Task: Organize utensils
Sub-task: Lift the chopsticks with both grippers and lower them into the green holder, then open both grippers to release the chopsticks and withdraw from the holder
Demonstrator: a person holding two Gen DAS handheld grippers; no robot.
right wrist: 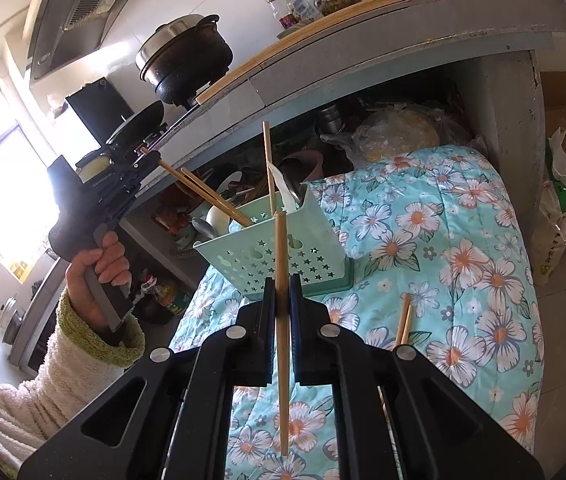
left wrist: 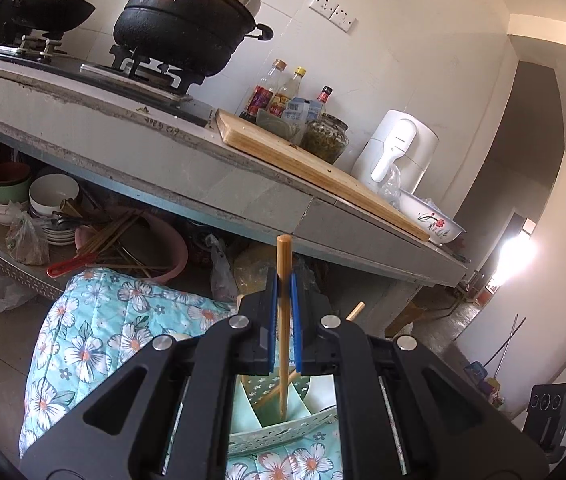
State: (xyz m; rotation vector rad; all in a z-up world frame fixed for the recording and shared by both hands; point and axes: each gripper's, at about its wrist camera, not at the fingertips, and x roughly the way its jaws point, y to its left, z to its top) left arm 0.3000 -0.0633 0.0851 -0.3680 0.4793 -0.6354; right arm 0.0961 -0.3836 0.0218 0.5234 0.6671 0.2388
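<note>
My left gripper (left wrist: 284, 280) is shut on a wooden chopstick (left wrist: 283, 332) whose lower end reaches into the mint-green perforated utensil holder (left wrist: 283, 432) below it. In the right wrist view the left gripper (right wrist: 151, 156) holds that chopstick (right wrist: 203, 192) slanting into the holder (right wrist: 271, 256), which stands on a floral quilt (right wrist: 443, 248). My right gripper (right wrist: 282, 284) is shut on another chopstick (right wrist: 281, 320), held upright just in front of the holder. One chopstick (right wrist: 268, 164) stands in the holder. Two loose chopsticks (right wrist: 403, 322) lie on the quilt to the right.
A concrete counter (left wrist: 187, 168) overhangs the quilt, bearing a black pot (left wrist: 187, 20), cutting board (left wrist: 315, 168), bottles and white kettle (left wrist: 399, 148). The shelf under it holds bowls (left wrist: 51, 192), a pink basin with chopsticks (left wrist: 155, 248) and bags.
</note>
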